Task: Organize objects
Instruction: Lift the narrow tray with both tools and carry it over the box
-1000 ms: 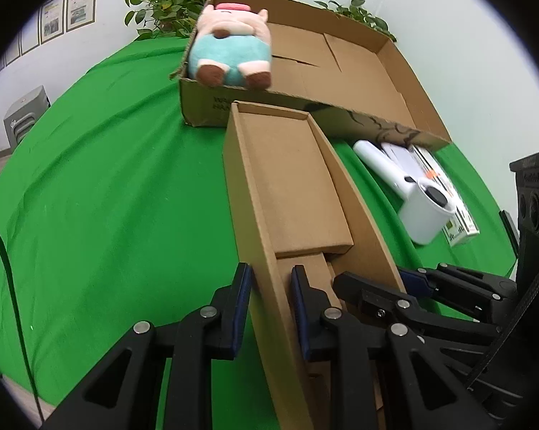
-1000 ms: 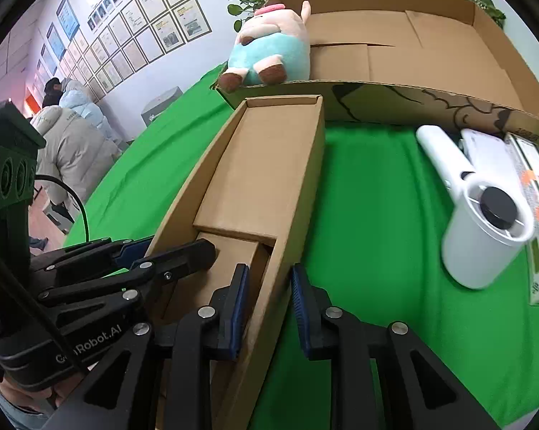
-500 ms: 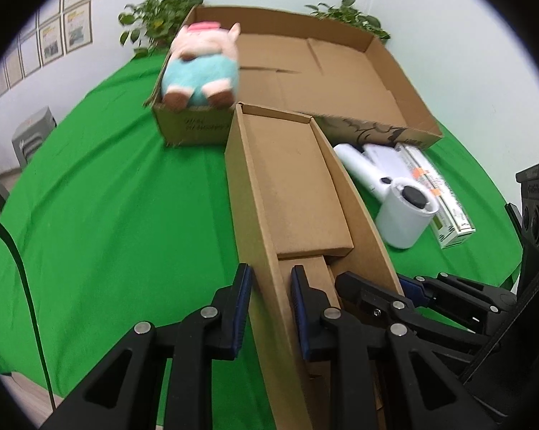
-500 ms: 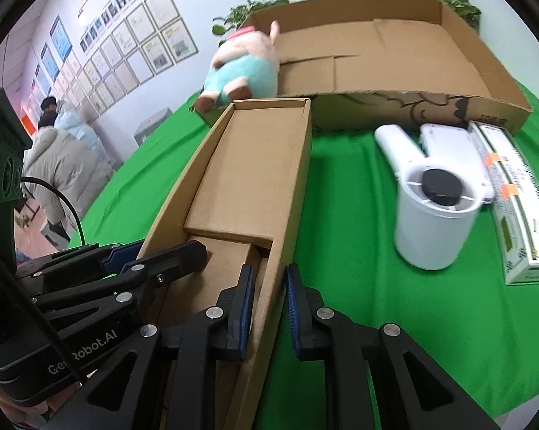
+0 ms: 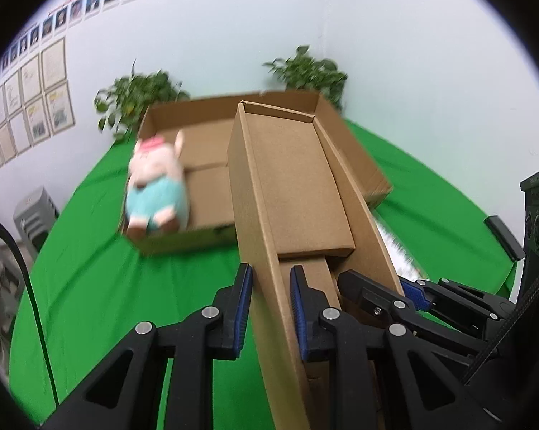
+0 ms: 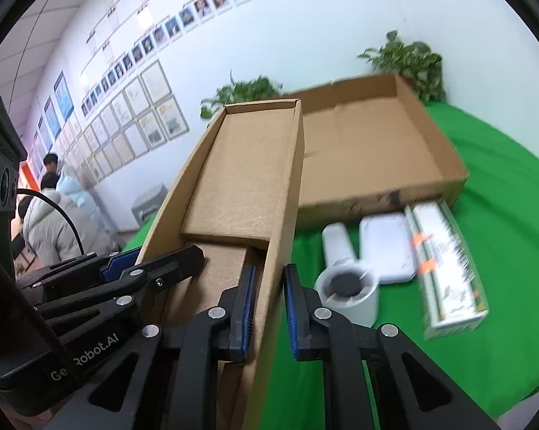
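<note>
A long narrow cardboard box (image 5: 298,193) hangs in the air, held at its near end by both grippers. My left gripper (image 5: 269,301) is shut on its left wall; my right gripper (image 6: 267,304) is shut on its right wall. Each gripper shows in the other's view, the right gripper (image 5: 395,294) beside the left and the left gripper (image 6: 140,268) beside the right. Beyond lies a wide shallow cardboard tray (image 6: 370,150) on the green table (image 5: 90,272). A pink and teal plush pig (image 5: 158,186) sits in the tray's (image 5: 201,122) near left corner.
On the table right of the tray lie a white cylindrical device (image 6: 348,286), a flat white case (image 6: 387,247) and a long printed carton (image 6: 448,265). Two potted plants (image 5: 305,71) stand behind the tray. People (image 6: 58,222) stand at far left by a wall of framed pictures.
Both grippers have lifted the narrow box off the table and tipped its far end up over the tray. The right gripper's pads closed tighter on the wall.
</note>
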`<state>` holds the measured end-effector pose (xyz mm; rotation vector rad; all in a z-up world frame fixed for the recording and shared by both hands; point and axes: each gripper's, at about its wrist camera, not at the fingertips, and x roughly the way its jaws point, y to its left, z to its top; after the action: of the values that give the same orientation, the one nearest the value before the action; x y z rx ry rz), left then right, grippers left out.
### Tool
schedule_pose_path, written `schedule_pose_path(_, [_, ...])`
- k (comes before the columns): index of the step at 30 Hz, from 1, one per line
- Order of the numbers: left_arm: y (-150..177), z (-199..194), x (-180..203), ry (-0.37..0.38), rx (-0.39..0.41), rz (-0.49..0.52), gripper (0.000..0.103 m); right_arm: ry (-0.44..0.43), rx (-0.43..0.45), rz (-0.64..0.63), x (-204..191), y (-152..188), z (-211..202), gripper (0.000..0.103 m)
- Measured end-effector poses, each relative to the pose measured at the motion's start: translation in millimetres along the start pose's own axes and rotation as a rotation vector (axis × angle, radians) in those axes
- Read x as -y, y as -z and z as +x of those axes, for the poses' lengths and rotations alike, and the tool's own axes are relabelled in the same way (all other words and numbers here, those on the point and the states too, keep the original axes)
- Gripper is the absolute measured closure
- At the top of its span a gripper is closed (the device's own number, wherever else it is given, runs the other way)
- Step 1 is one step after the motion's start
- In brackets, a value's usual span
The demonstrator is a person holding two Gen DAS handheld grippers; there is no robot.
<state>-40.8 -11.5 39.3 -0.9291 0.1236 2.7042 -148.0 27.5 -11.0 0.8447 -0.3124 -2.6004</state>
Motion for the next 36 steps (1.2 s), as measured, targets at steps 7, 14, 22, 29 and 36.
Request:
schedule_pose_path(7, [-44.1,6.2,30.8,0.051,0.084,0.078,0.083,0.061,0.112,0.029,27.0,-41.6,-32.4,0.090])
schedule_pose_path(14, [-90.9,21.1,34.1,0.107,0.145,0.103,0.083,0.136,0.182,0.012,37.8,-90.0,-47.1,0.091])
schedule_pose_path(22, [-135.3,29.4,11.1,0.103,0.202,0.066,0.083,0.142,0.213,-0.046,27.5,-156.6,-41.8,0.091])
schedule_pose_path(29, [-162.1,47.7,-19.6,0.090,0.207,0.000,0.083,0.131,0.175,-0.086,14.5,-211.0,-7.6,0.091])
schedule_pose_path(36, [-178.1,64.9,-45.4,0.080,0.188,-0.047,0.083,0.118,0.137,-0.111,-0.1,-244.2,39.1,0.091])
